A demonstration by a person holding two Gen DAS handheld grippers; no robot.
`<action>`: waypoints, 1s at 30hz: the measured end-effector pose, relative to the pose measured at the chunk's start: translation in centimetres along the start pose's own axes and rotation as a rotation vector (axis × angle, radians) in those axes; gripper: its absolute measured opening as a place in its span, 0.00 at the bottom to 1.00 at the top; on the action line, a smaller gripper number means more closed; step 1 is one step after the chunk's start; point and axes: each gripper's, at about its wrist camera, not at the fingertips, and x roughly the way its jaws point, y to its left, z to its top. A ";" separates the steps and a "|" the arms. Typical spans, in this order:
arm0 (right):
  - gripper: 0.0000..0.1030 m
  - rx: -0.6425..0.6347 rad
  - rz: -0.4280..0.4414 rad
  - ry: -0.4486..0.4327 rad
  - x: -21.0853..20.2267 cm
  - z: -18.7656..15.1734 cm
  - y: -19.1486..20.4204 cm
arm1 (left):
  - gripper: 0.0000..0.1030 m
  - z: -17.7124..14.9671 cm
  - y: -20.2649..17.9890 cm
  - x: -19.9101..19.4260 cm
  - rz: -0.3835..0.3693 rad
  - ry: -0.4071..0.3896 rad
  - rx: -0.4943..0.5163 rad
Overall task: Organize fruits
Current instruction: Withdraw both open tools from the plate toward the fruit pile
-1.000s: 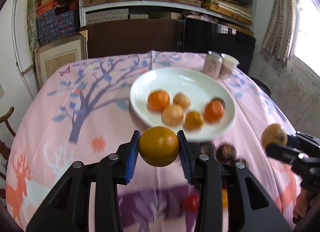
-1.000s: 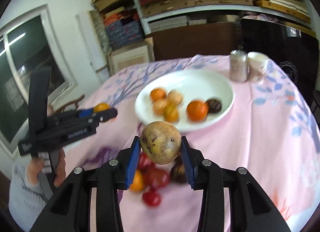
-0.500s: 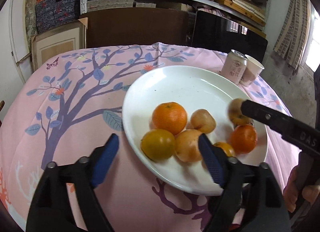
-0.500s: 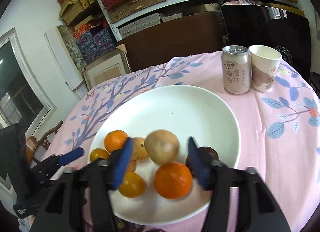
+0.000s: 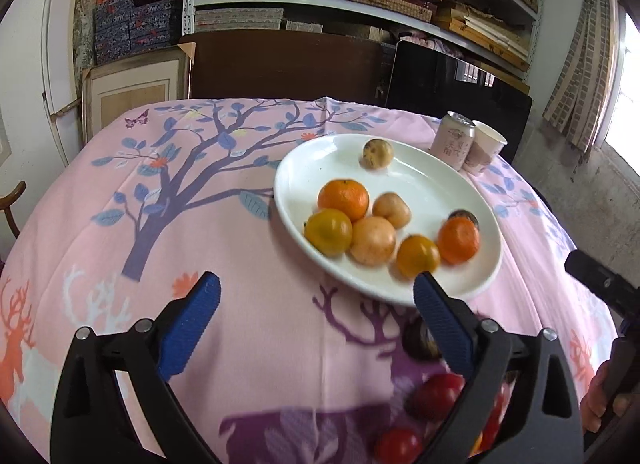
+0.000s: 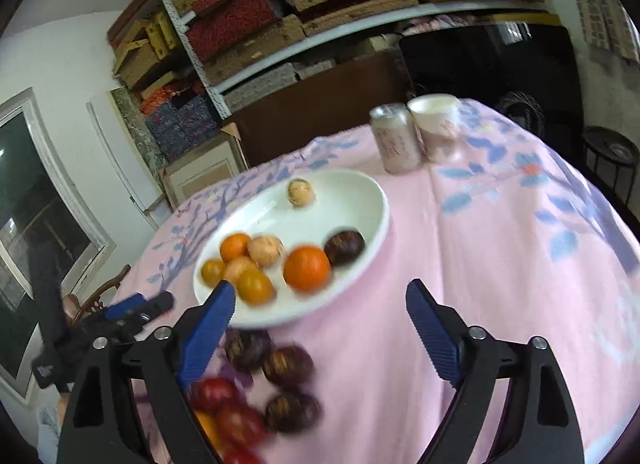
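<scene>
A white plate (image 5: 432, 179) (image 6: 360, 191) holds several fruits: oranges (image 5: 343, 199) (image 6: 307, 268), yellow-orange fruits (image 5: 329, 232), tan fruits (image 5: 373, 240) and a dark one (image 6: 344, 248). A speckled tan fruit (image 5: 377, 153) (image 6: 301, 192) lies apart at the plate's far side. My left gripper (image 5: 316, 324) is open and empty, near the plate's near rim. My right gripper (image 6: 320, 324) is open and empty, also short of the plate. Loose red tomatoes (image 5: 438, 396) (image 6: 216, 392) and dark fruits (image 6: 288, 366) lie on the cloth under the grippers.
A pink drink can (image 5: 454, 139) (image 6: 396, 139) and a paper cup (image 5: 486, 145) (image 6: 434, 125) stand behind the plate. The table has a pink tree-print cloth (image 5: 160, 203). Shelves with boxes and a dark chair stand beyond. The other gripper shows at each view's edge (image 5: 600, 284) (image 6: 132, 308).
Both grippers opened and let go of their fruit onto the plate, then drew back from it. The speckled tan fruit now rests at the plate's far side.
</scene>
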 end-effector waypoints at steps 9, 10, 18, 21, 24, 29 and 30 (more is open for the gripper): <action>0.92 0.076 -0.017 -0.046 -3.1 -2.2 -2.0 | 0.94 -6.2 -1.0 -4.2 0.038 0.034 0.069; 0.92 0.088 -0.012 -0.042 -3.1 -2.2 -2.3 | 0.94 -6.6 -1.1 -4.3 0.043 0.039 0.079; 0.92 0.118 0.017 -0.019 -2.9 -2.2 -2.7 | 0.94 -8.2 -2.5 -3.3 0.067 0.094 0.168; 0.92 0.101 0.022 -0.013 -2.8 -2.3 -2.3 | 0.94 -8.5 -3.2 -2.9 0.063 0.104 0.201; 0.92 0.089 0.019 -0.011 -2.8 -2.2 -2.1 | 0.95 -8.6 -3.7 -2.6 0.062 0.108 0.226; 0.92 0.097 0.012 -0.007 -2.6 -2.3 -2.3 | 0.96 -8.3 -3.2 -2.4 0.049 0.125 0.228; 0.92 0.099 0.010 -0.006 -2.6 -2.3 -2.4 | 0.96 -8.2 -3.0 -2.7 0.080 0.105 0.246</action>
